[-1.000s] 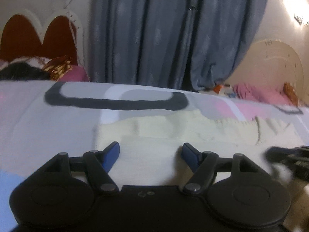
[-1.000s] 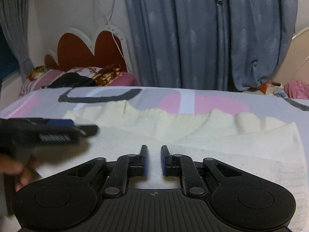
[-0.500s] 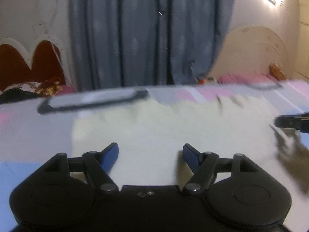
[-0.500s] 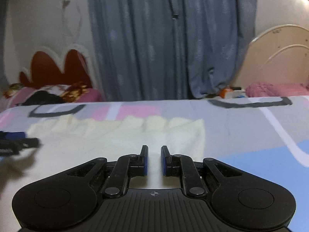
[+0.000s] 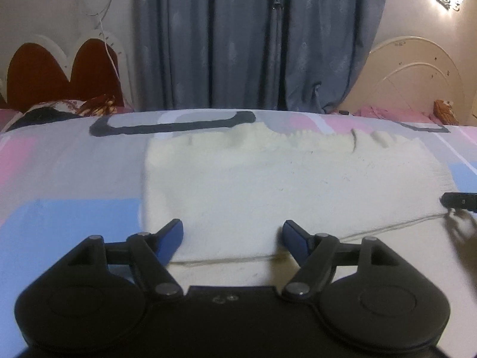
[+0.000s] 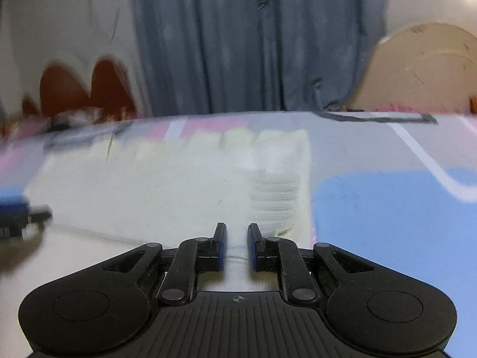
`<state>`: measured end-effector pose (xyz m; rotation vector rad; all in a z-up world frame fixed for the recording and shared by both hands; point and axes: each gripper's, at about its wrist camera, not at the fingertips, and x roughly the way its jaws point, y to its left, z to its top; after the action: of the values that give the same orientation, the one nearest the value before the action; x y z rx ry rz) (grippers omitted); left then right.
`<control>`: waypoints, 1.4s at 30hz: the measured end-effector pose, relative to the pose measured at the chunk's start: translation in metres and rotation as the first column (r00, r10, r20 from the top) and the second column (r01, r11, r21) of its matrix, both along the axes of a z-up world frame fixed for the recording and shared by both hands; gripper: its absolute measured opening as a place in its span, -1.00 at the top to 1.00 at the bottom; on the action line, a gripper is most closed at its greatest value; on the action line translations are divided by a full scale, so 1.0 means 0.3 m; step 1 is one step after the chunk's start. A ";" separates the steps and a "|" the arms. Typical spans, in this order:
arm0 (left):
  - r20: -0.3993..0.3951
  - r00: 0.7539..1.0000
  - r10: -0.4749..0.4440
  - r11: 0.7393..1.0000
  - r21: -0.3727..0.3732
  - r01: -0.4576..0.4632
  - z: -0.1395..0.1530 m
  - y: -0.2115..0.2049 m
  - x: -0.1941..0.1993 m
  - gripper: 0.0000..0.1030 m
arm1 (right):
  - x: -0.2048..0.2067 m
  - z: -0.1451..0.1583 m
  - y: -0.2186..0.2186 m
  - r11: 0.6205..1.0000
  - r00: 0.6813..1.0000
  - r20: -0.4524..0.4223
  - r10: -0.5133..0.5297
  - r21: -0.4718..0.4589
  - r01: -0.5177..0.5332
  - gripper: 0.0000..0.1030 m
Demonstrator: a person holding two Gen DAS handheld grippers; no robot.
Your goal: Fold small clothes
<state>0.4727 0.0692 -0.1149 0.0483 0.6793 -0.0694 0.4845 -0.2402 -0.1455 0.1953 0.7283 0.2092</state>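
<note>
A cream knitted garment (image 5: 268,185) lies flat on the bed, with a folded edge running across near its front. My left gripper (image 5: 232,234) is open and empty, low over the garment's near left part. The same garment shows in the right wrist view (image 6: 184,185), blurred by motion. My right gripper (image 6: 237,240) hovers over the garment's near right edge with its jaws close together, a narrow gap between them and nothing held. The right gripper's tip (image 5: 459,200) shows at the right edge of the left wrist view. The left gripper (image 6: 18,214) shows at the left edge of the right wrist view.
The bed sheet (image 5: 59,179) has grey, pink and blue patches. Blue-grey curtains (image 5: 256,38) hang behind the bed. A red and white headboard (image 5: 59,74) stands at back left, a cream headboard (image 5: 417,74) at back right. Pillows and clothes (image 5: 68,110) lie at the far left.
Both grippers have pulled back and apart toward the garment's near corners. The garment now lies flatter and shows more fully. The left stays open, the right stays nearly closed.
</note>
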 end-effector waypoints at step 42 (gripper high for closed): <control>-0.236 0.971 0.029 0.946 -0.306 -0.103 0.044 0.142 -1.075 -0.24 | -1.165 0.106 -0.308 0.943 0.969 -0.225 0.099 0.333 -0.019 0.25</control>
<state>0.1502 0.1117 -0.1018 -0.2968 0.8927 -0.1196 0.1349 -0.3327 -0.1137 0.5248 0.9378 0.3703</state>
